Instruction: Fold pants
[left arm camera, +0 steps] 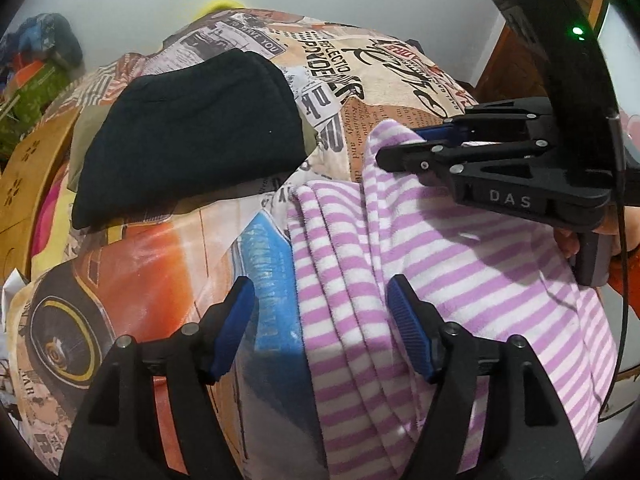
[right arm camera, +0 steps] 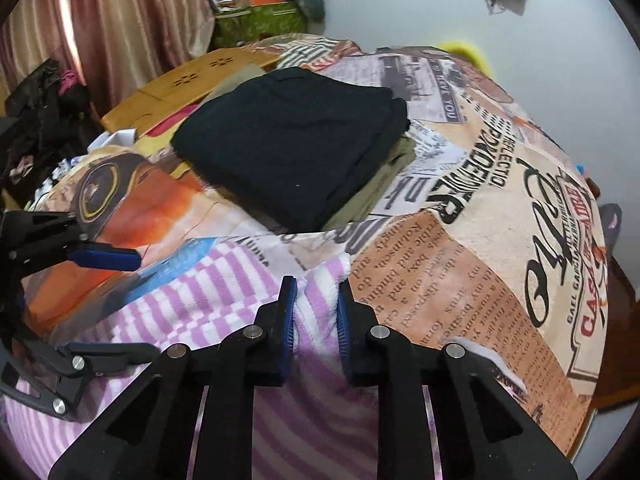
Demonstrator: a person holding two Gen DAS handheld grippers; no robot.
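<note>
At six o'clock the right gripper (right arm camera: 317,312) pinches a fold of the purple-striped pants (right arm camera: 224,292) on the printed bedspread (right arm camera: 460,280), folded black pants (right arm camera: 292,152) at twelve, the left gripper (right arm camera: 116,300) at nine.

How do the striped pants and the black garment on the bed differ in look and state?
The striped pants are pink and white and fleecy; the black garment is plain and dark.
The striped pants lie loosely gathered in ridges; the black garment is folded into a neat block.
The right gripper pinches a corner of the striped pants, and the left gripper stands open over them; the black garment lies untouched.
Both rest on the printed bedspread.
</note>
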